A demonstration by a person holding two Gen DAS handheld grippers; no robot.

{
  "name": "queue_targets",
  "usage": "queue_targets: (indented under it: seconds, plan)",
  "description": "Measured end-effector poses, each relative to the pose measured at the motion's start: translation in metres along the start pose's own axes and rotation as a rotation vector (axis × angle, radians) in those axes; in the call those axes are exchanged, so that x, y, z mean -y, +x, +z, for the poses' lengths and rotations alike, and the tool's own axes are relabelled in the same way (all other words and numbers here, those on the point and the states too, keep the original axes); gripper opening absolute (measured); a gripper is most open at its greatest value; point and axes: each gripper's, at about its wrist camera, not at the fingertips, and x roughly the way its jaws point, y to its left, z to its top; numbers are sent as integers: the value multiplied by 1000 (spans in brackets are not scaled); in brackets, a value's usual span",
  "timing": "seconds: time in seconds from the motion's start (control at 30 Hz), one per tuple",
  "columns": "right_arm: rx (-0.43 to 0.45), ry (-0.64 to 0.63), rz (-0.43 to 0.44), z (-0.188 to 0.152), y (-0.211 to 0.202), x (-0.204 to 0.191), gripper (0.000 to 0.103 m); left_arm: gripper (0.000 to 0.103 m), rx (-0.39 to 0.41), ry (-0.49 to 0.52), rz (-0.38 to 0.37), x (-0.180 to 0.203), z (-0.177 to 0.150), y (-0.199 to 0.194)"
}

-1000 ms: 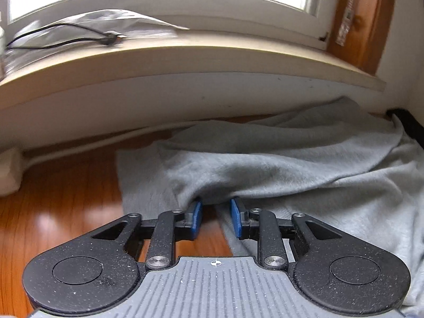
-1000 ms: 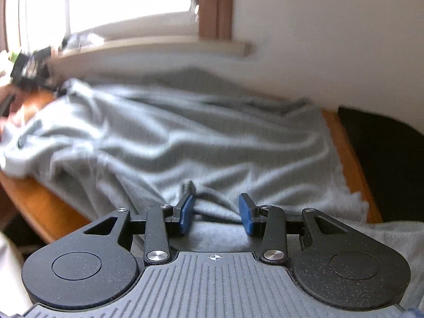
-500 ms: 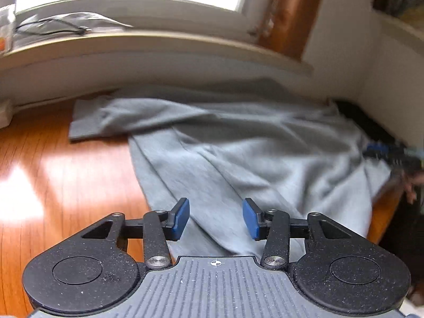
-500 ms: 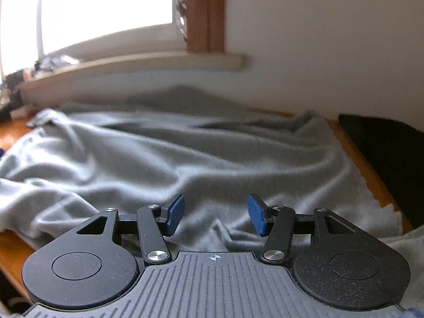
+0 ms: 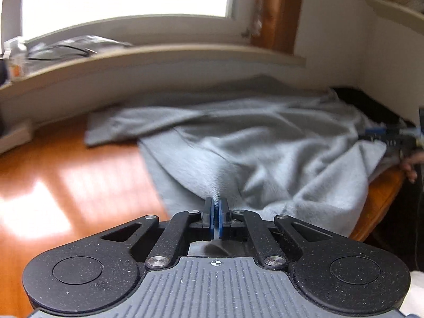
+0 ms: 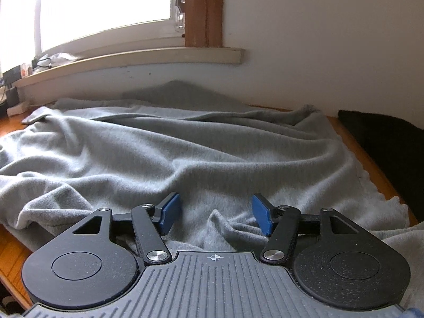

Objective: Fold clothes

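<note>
The left tool (image 5: 216,213), angled down, pinches the grey garment (image 5: 265,153); the right tool (image 6: 216,213), angled down, has been spreading.

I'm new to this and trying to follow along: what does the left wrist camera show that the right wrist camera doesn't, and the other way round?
Only the left wrist view shows the left gripper, shut on a pinch of the grey garment, a wide bare stretch of the wooden table, and, at far right, the right gripper with a hand by it.

Only the right wrist view shows the right gripper up close, jaws open over a raised fold, pads off the cloth; its jaws have just been opening.

Both show the garment, the table, the window sill and a black cloth.
</note>
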Motion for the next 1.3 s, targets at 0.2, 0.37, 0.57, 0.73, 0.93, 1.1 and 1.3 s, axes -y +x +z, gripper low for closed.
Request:
queue_targets:
  seconds: [0.2, 0.37, 0.57, 0.73, 0.93, 1.1, 1.3]
  plan:
    - [14, 7, 53, 0, -30, 2, 60, 20, -32, -38, 25, -17, 1, -14]
    - [55, -57, 60, -3, -64, -9, 60, 40, 53, 25, 37, 3, -6, -28]
    - [74, -155, 77, -6, -84, -37, 60, 41, 93, 143, -37, 49, -6, -29]
    - [50, -268, 138, -3, -87, -58, 60, 37, 46, 253, -105, 81, -17, -17]
    - [14, -397, 181, -4, -75, -79, 60, 46, -7, 305, -94, 87, -32, -11]
    - [-2, -443, 192, -3, -64, -89, 60, 60, -55, 404, -87, 87, -42, -13]
    - [-49, -458, 240, 2, -55, -88, 27, 52, -76, 493, -37, 82, -46, -16]
